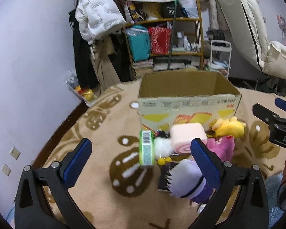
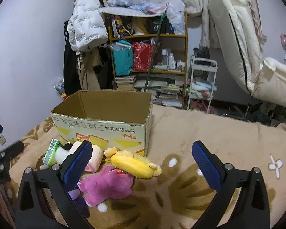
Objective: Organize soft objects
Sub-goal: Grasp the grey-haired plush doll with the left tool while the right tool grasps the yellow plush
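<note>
Soft toys lay heaped on the tan patterned blanket (image 2: 209, 133), just in front of the open cardboard box (image 2: 104, 127). Pink plush (image 2: 106, 185) sprawled nearest the right wrist camera, fuzzy pile, its face hidden and one side covered by the right tool's left finger. Yellow plush (image 2: 133, 162) lay on its side touching the pink one, smooth fabric, elongated shape, close against the box front. Pink-and-white roll-shaped cushion (image 1: 188, 136) sat behind, with a swirl showing on its end; partly masked by a finger in both views. White fluffy toy (image 1: 162, 147) was wedged between the cushion and a green carton (image 1: 146, 148) that stood upright, barcode showing; the toy's shape was hard to make out through motion blur. Doll with spiky white hair and purple body (image 1: 188, 181) lay closest to the left wrist camera on a dark flat object (image 1: 165, 177), its lower half cut off by the left tool's finger. Box interior was plain brown corrugate; its floor was hidden by the near wall. Left tool (image 1: 141, 159) stood with fingers wide apart, holding nothing, above the heap. Right tool (image 2: 141, 165) likewise spread wide, holding nothing, blue ribbed pads (image 2: 206, 168) showing. Cluttered wooden shelf (image 2: 185, 38) and a white puffer jacket (image 2: 85, 21) stood beyond.
</note>
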